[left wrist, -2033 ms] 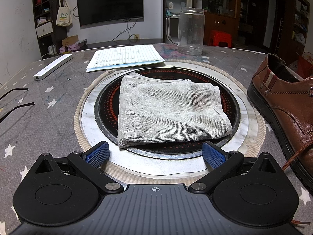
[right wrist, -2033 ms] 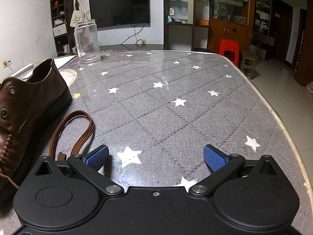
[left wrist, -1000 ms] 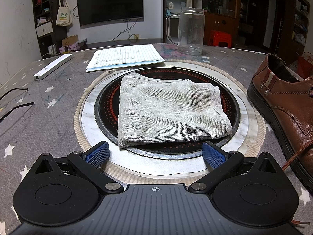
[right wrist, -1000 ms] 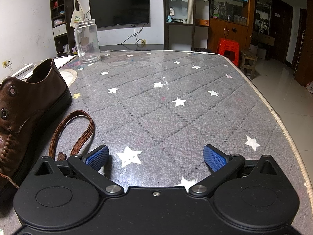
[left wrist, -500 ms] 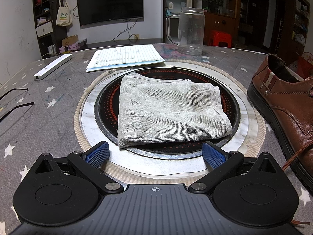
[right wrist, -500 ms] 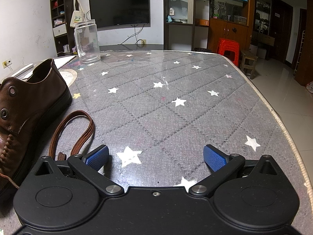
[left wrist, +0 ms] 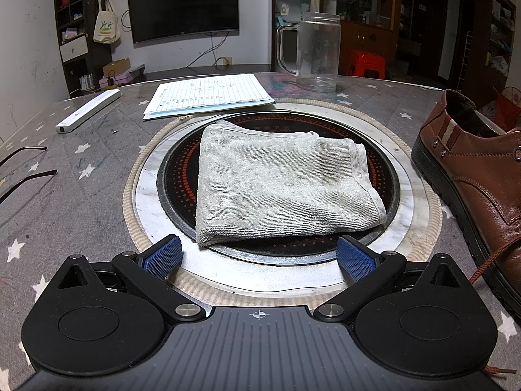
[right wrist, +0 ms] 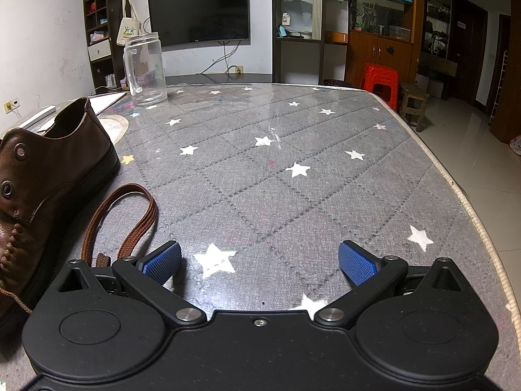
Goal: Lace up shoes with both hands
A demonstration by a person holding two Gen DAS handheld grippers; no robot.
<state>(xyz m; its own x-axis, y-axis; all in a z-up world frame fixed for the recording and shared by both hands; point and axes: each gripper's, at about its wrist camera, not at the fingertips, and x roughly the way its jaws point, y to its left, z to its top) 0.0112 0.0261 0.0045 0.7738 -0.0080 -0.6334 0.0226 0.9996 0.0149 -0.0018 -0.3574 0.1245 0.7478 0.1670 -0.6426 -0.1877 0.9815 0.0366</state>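
Nothing is gripped yet: the left gripper (left wrist: 259,255) rests low on the table (right wrist: 293,202) with its jaws spread wide and empty, and the right gripper (right wrist: 259,262) sits the same way, released, holding nothing. By my reading the lacing has not begun and this is the start position.

Everything is placed here relative to the shoe (left wrist: 478,182). It is a brown leather one, standing upright on the table between the two grippers: at the right edge of the left view, at the left edge of the right view, heel pointing away. Its upper eyelets (right wrist: 20,150) look bare. One end of the lace (right wrist: 122,218) lies in a loose loop on the table just right of the shoe, close to the right gripper's left finger; a thinner strand (left wrist: 488,262) hangs down the shoe's left side, near the left gripper. Left of the shoe a folded towel (left wrist: 280,185) lies on a round hob, and a glass mug (left wrist: 317,52) stands beyond the heel.

Next, I judge, each gripper must turn inward toward the shoe, come down on its nearest lace end and pinch close to the tip, so it can be aimed at an eyelet. The lace is flat and limp, so a low, square pinch seems needed.
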